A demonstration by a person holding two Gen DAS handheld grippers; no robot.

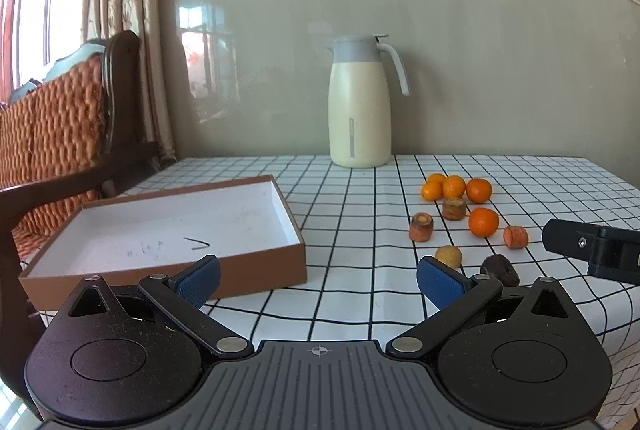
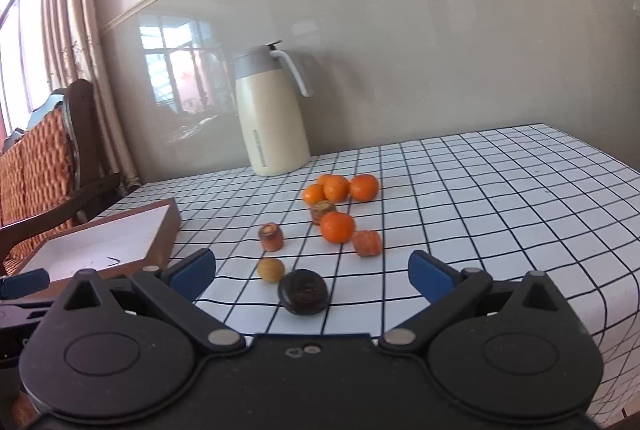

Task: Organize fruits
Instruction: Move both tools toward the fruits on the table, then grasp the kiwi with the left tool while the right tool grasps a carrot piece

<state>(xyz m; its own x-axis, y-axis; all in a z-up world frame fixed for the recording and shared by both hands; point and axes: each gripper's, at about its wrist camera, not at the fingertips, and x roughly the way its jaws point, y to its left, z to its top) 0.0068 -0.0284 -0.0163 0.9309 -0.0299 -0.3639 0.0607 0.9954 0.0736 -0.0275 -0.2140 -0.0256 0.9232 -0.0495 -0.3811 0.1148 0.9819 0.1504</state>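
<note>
step: we judge the start, no fruit picked yet | left gripper (image 1: 318, 280) wide, empty | right gripper (image 2: 312, 272) wide, empty | oranges (image 2: 338, 227) near table's (image 2: 500, 189) far edge, right of empty box (image 1: 160, 230) | next: right gripper lowers around nearest dark fruit (image 2: 303, 292)

Matt cardboard box (image 1: 256, 262), glossy smooth jug (image 1: 359, 117), wrinkled checked cloth (image 2: 500, 197), rough woven chair back (image 1: 52, 133).

Both the left gripper (image 1: 318, 282) and the right gripper (image 2: 312, 272) hung level, jaws spread wide, holding nothing.
</note>
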